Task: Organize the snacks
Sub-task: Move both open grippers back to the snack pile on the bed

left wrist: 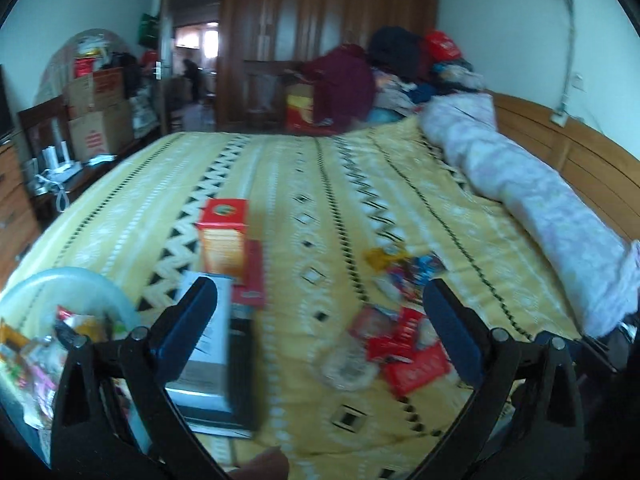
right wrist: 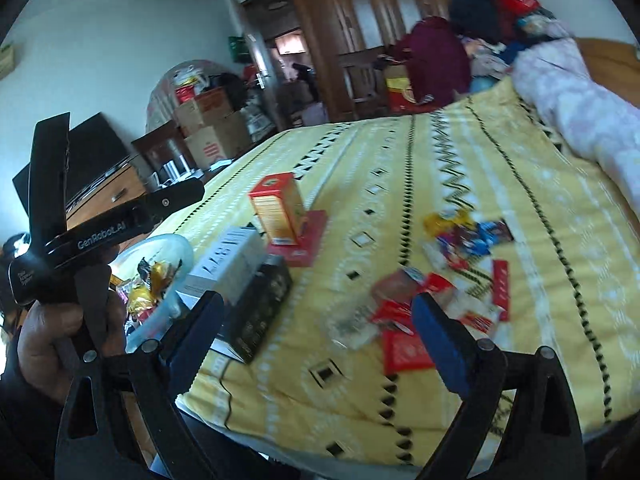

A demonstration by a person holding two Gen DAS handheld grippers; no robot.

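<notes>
hovering over the near edge of the bed, the left gripper (left wrist: 320, 320) has its blue-padded jaws spread wide with nothing between them; through the gap show only the yellow patterned blanket (left wrist: 280, 184) and blurred wrappers. the right gripper (right wrist: 318, 326) is likewise spread wide and empty, its jaws framing loose packets without touching them. in the right wrist view the left gripper's black body, printed with white lettering, sits at the left edge, gripped by the person's left hand (right wrist: 44, 340).

around them: an orange-red upright box (right wrist: 278, 210) stands on a flat red packet (right wrist: 308, 240). nearer the edge lie a white box (right wrist: 228, 266) with large dark print and a black box (right wrist: 260, 312) just beside it, both partly behind the left-hand finger in each view. a pale translucent bowl (right wrist: 180, 248) sits at the bed's left corner, holding crumpled snack wrappers (right wrist: 148, 280). a rolled pinkish quilt (left wrist: 540, 200) lies along the right side by the wooden headboard, with clothes piled beyond the far end of the bed. cardboard boxes and a dark wardrobe stand beyond.

the loose snacks (right wrist: 420, 320) lie scattered on the blanket: red packets and a clear-wrapped piece close to the grippers, and farther back a small cluster of yellow, blue and purple wrappers (right wrist: 468, 232). motion blur hides their print.
</notes>
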